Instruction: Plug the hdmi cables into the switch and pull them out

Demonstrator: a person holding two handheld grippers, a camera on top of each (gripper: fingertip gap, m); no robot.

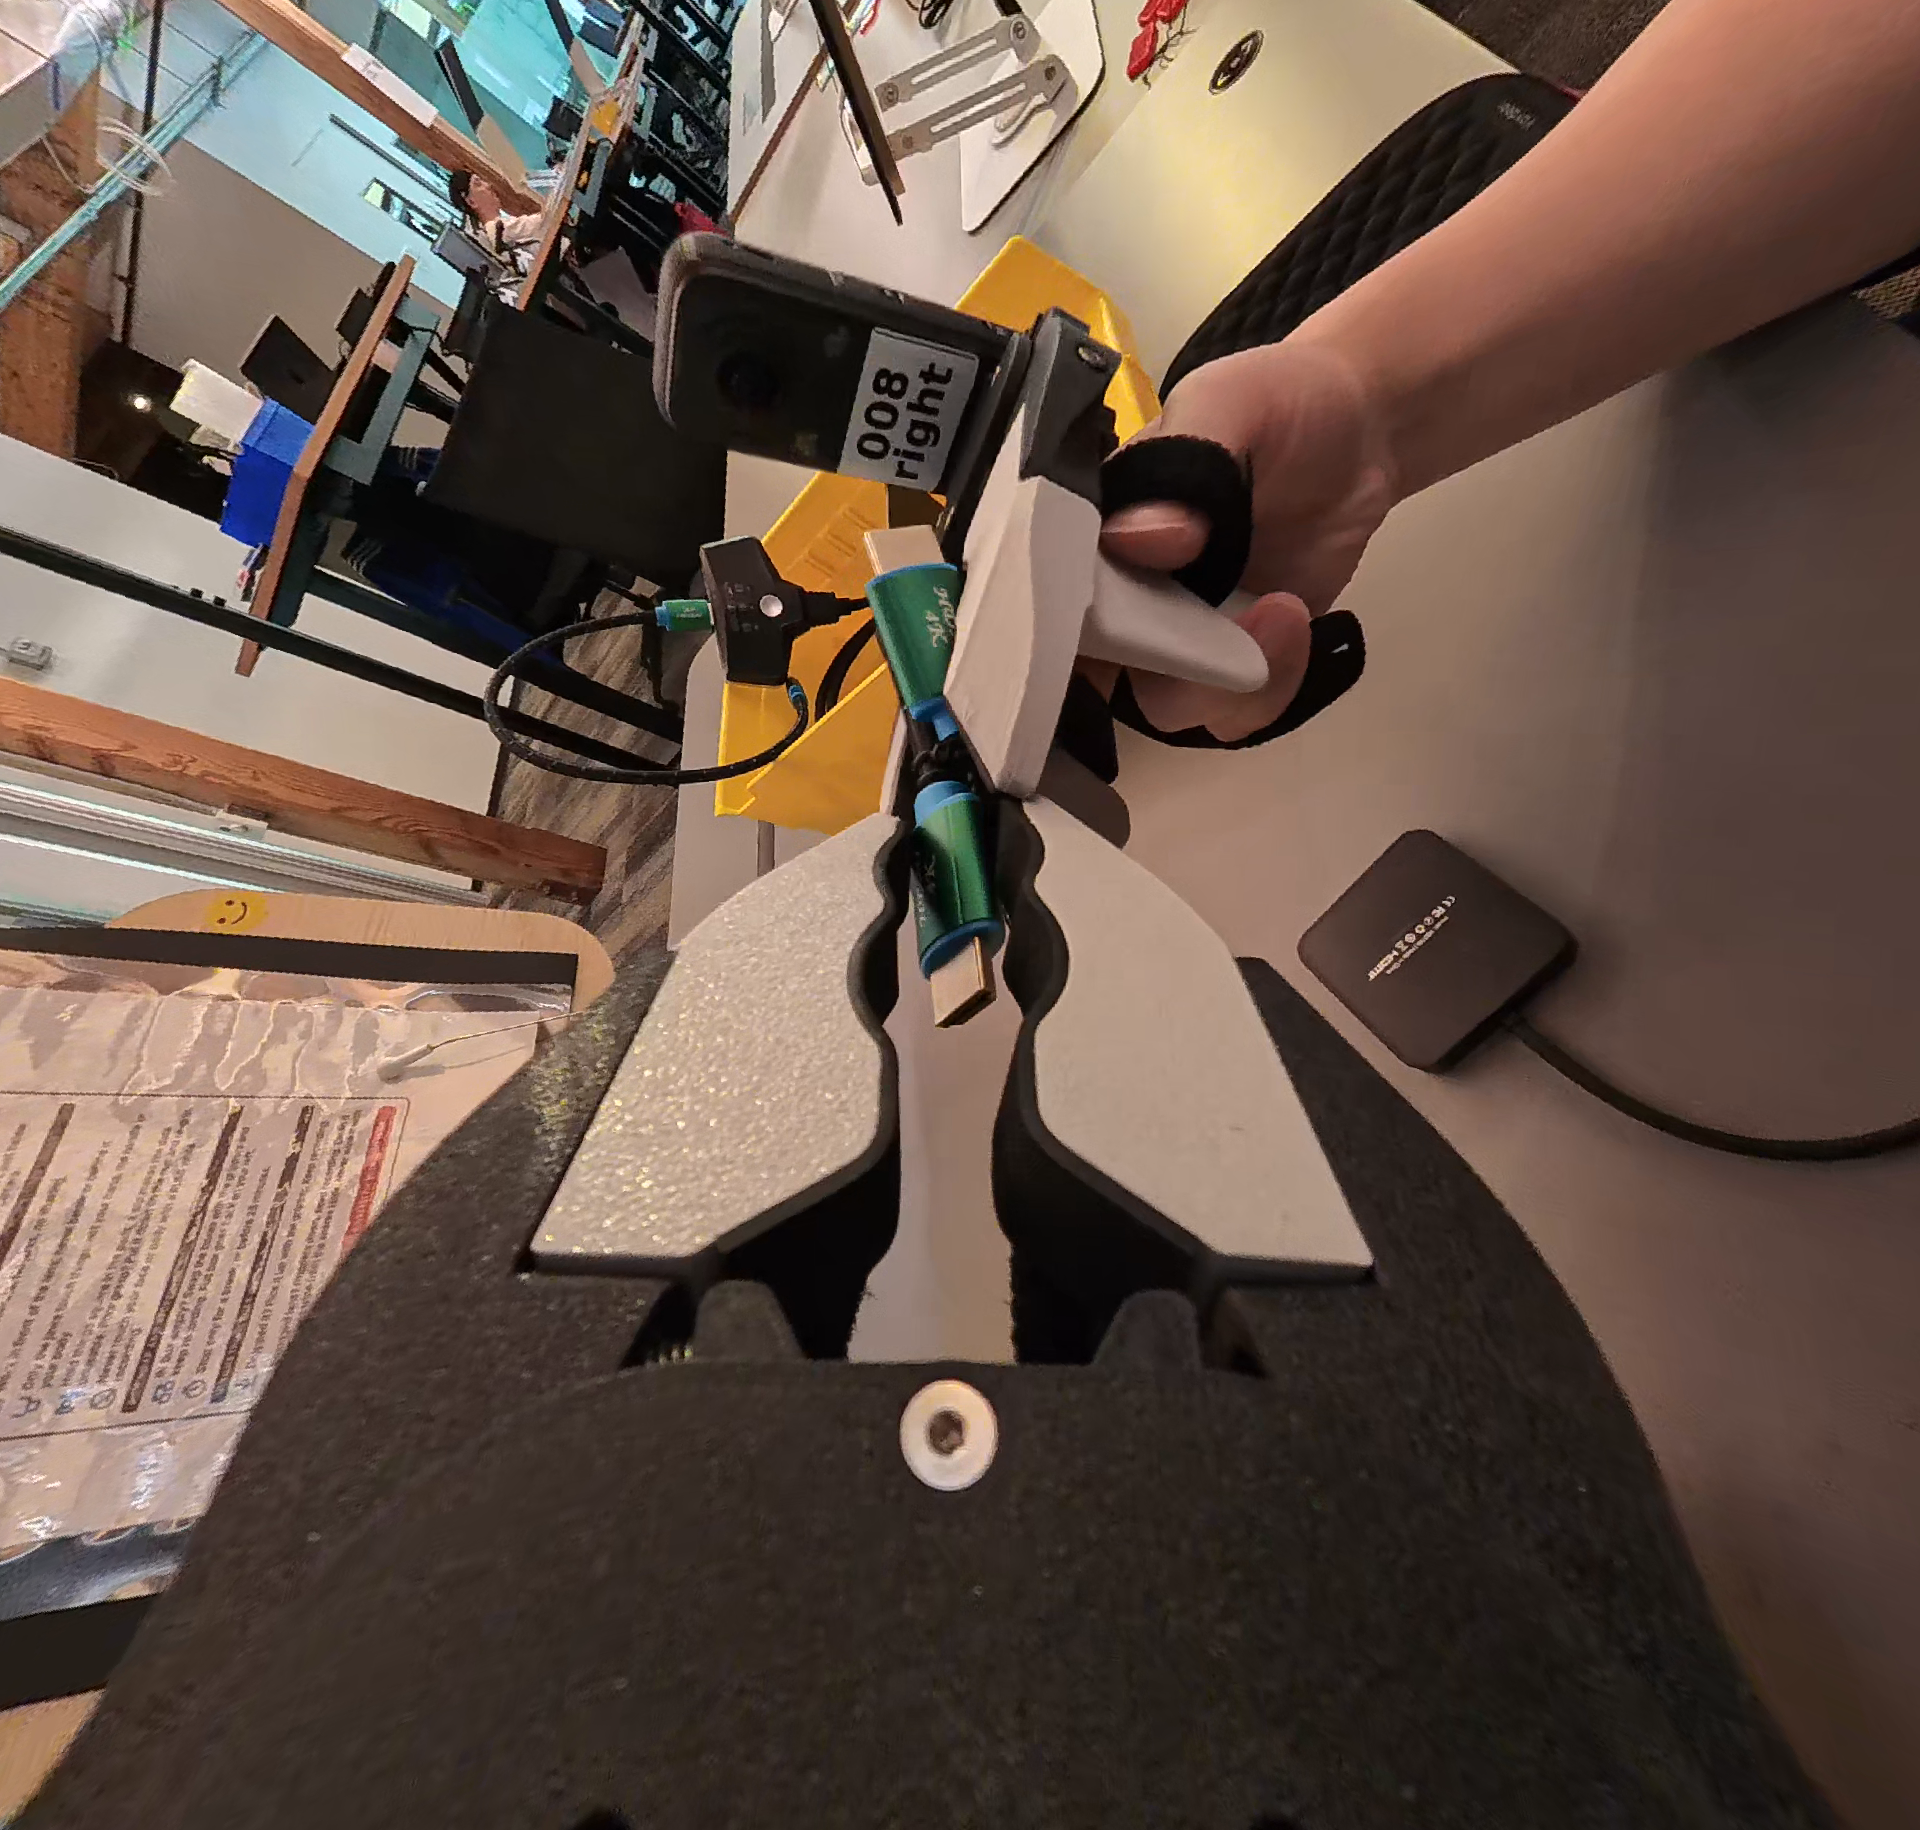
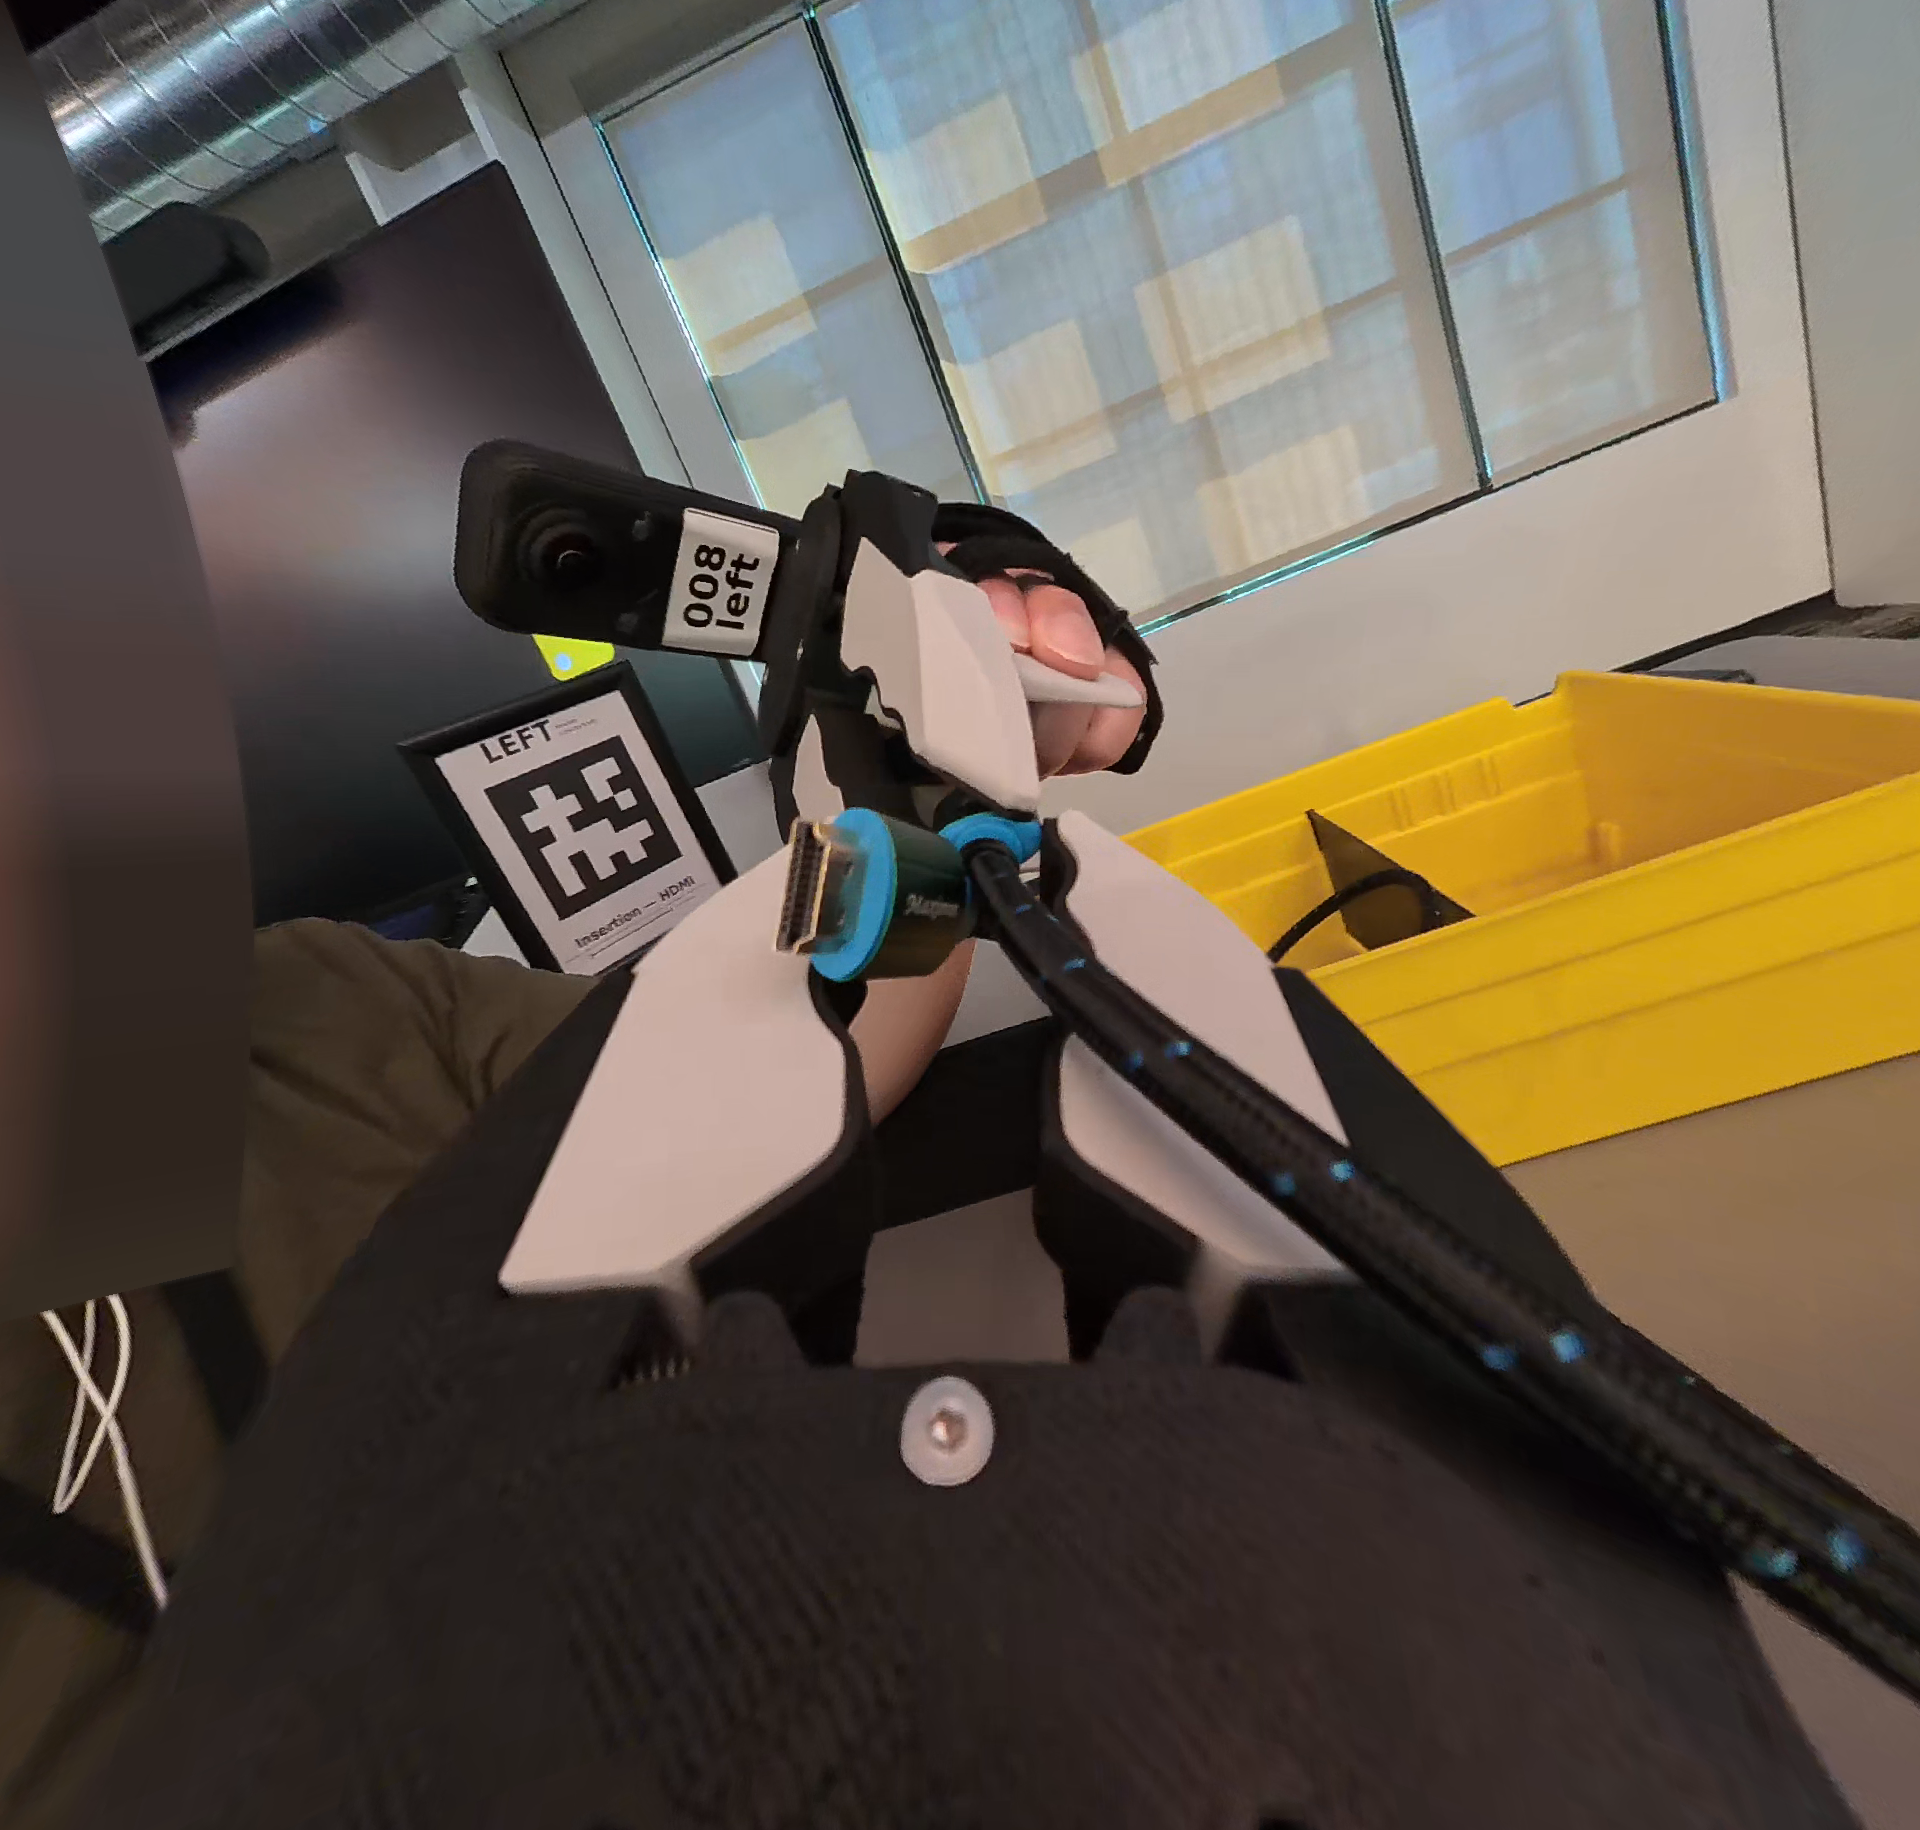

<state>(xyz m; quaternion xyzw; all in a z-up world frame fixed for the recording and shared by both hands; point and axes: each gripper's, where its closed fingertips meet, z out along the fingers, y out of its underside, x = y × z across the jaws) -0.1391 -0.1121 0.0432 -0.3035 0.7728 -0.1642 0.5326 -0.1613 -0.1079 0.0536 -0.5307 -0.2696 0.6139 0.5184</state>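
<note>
Resting on the grey desk (image 1: 1558,637) are a yellow bin (image 2: 1558,970) and small black box (image 1: 1434,949); each gripper, left gripper (image 1: 951,907) and right gripper (image 2: 935,887), pinches a green plug (image 1: 956,897).

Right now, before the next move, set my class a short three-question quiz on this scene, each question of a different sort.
1. True or false: the left gripper is empty.
2. What does the right gripper hold? A plug; B cup; C pen.
3. Fill in: the bin is coloured ____.
Key: 1 false; 2 A; 3 yellow.
</note>
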